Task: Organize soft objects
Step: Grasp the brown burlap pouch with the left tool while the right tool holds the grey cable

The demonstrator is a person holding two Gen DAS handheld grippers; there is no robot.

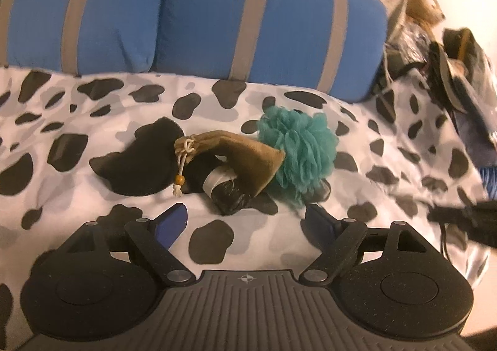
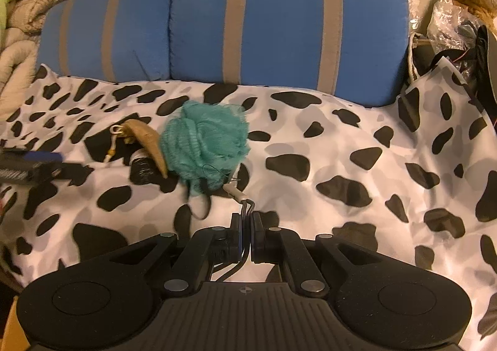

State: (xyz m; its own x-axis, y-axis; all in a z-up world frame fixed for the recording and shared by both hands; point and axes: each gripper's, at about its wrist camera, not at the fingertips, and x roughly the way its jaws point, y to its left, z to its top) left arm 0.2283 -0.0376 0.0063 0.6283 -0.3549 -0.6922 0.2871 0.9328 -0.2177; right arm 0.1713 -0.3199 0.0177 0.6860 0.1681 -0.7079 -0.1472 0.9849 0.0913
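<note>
While pinching a cord (image 2: 247, 206), right tongs (image 2: 247, 220) beside loofah (image 2: 205, 146).

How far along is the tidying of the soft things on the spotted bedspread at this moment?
Nothing looks sorted yet. In hand: the right gripper is shut on the thin dark cord of the teal mesh bath pouf. Left: the open left gripper holds nothing, and the tan drawstring pouch, black plush piece and dark wrapped roll lie heaped together on the bedspread.
</note>
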